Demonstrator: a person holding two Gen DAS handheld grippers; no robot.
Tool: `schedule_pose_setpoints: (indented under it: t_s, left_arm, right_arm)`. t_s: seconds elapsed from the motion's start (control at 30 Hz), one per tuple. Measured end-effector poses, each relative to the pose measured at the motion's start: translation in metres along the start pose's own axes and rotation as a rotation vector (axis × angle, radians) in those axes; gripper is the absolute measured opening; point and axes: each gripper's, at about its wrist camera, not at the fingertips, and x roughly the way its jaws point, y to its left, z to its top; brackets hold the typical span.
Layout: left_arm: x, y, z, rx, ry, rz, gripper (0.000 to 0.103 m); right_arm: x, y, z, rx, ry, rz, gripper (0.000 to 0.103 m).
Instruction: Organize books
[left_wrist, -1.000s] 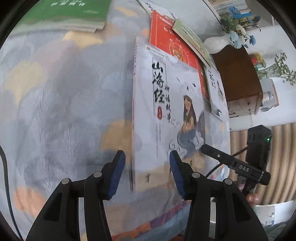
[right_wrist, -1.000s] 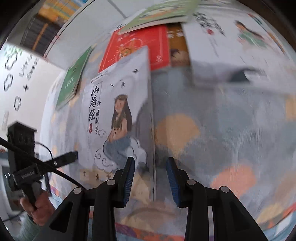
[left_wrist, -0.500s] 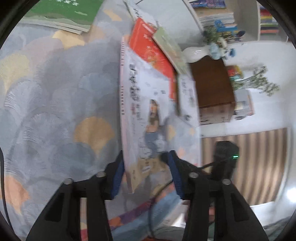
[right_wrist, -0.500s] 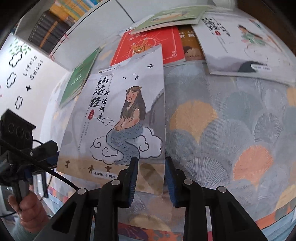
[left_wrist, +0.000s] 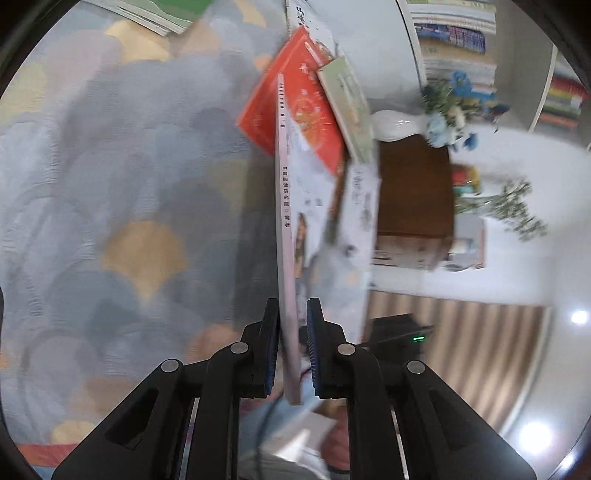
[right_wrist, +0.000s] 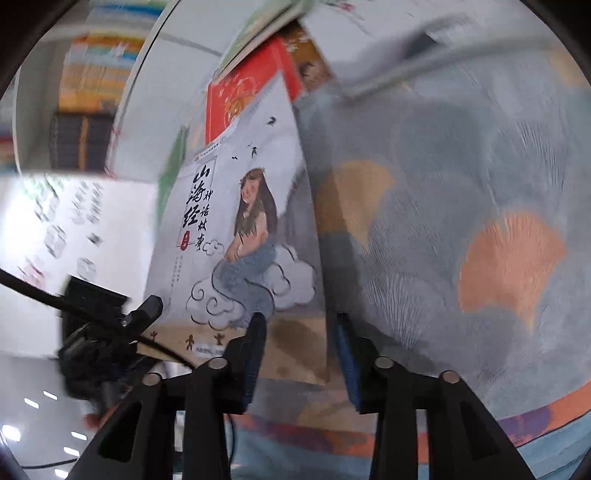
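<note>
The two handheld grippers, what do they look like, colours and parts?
Both match. The left gripper has matte black plastic fingers lined with ribbed blue pads and round silver pivot pins along its linkage arms. The right gripper is built the same way. Black cables trail from the left unit, seen in the right wrist view. No sleeves or markings are legible.

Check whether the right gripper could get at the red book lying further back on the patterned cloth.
Probably not directly: the right gripper straddles the raised pale mermaid-cover book, which hides much of the red book.
</note>
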Motion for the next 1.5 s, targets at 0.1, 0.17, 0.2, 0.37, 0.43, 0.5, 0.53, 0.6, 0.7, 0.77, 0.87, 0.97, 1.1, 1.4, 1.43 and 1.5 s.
schedule_pose_setpoints:
  t_s: [0.1, 0.17, 0.2, 0.37, 0.43, 0.5, 0.53, 0.6, 0.7, 0.77, 0.87, 0.97, 1.1, 1.4, 1.43, 1.5]
  left_arm:
    - [0.001, -0.001, 0.004, -0.050, 0.032, -0.074, 0.011]
    - [0.002, 0.002, 0.006, -0.084, 0.053, -0.116, 0.011]
    - [0.003, 0.005, 0.007, -0.102, 0.062, -0.133, 0.011]
    - [0.003, 0.016, 0.010, -0.120, 0.070, -0.104, 0.010]
    - [0.001, 0.012, 0.011, -0.075, 0.057, -0.024, 0.010]
    - [0.001, 0.008, 0.010, -0.007, 0.054, 0.059, 0.010]
    - [0.003, 0.004, 0.009, 0.032, 0.054, 0.096, 0.010]
    - [0.004, -0.009, 0.005, 0.136, 0.044, 0.170, 0.010]
    - [-0.002, -0.031, -0.001, 0.276, 0.017, 0.196, 0.013]
    - [-0.008, -0.047, -0.004, 0.369, -0.015, 0.224, 0.013]
    - [-0.027, -0.060, 0.001, 0.407, -0.059, 0.168, 0.016]
    - [-0.055, -0.065, 0.010, 0.416, -0.124, 0.105, 0.023]
    - [-0.100, -0.068, 0.030, 0.437, -0.229, 0.091, 0.023]
    - [-0.165, -0.033, 0.117, 0.376, -0.398, 0.180, 0.024]
    - [-0.168, -0.025, 0.126, 0.363, -0.407, 0.187, 0.024]
    - [-0.170, -0.009, 0.143, 0.329, -0.410, 0.187, 0.024]
  right_arm:
    - [-0.002, -0.014, -0.003, 0.069, -0.002, 0.100, 0.050]
    - [-0.001, -0.023, -0.003, 0.117, -0.008, 0.173, 0.055]
    - [0.000, -0.026, -0.002, 0.142, -0.008, 0.209, 0.055]
    - [0.012, -0.020, 0.012, 0.178, -0.006, 0.294, 0.043]
    - [0.006, -0.006, 0.011, 0.102, -0.039, 0.209, 0.030]
    - [-0.001, 0.008, 0.008, 0.020, -0.056, 0.131, 0.027]
    - [-0.003, 0.017, 0.007, -0.027, -0.067, 0.074, 0.027]
    - [-0.004, 0.042, 0.003, -0.162, -0.081, -0.067, 0.027]
    - [-0.002, 0.080, -0.007, -0.361, -0.093, -0.241, 0.027]
    - [-0.002, 0.104, -0.016, -0.488, -0.103, -0.326, 0.027]
    - [-0.005, 0.138, -0.028, -0.629, -0.120, -0.383, 0.027]
    - [-0.007, 0.165, -0.030, -0.701, -0.123, -0.380, 0.029]
    - [0.007, 0.214, -0.014, -0.789, -0.154, -0.342, 0.030]
    - [0.101, 0.305, 0.058, -0.915, -0.139, -0.266, 0.030]
    - [0.115, 0.311, 0.067, -0.913, -0.125, -0.260, 0.030]
    - [0.140, 0.317, 0.078, -0.915, -0.093, -0.258, 0.030]
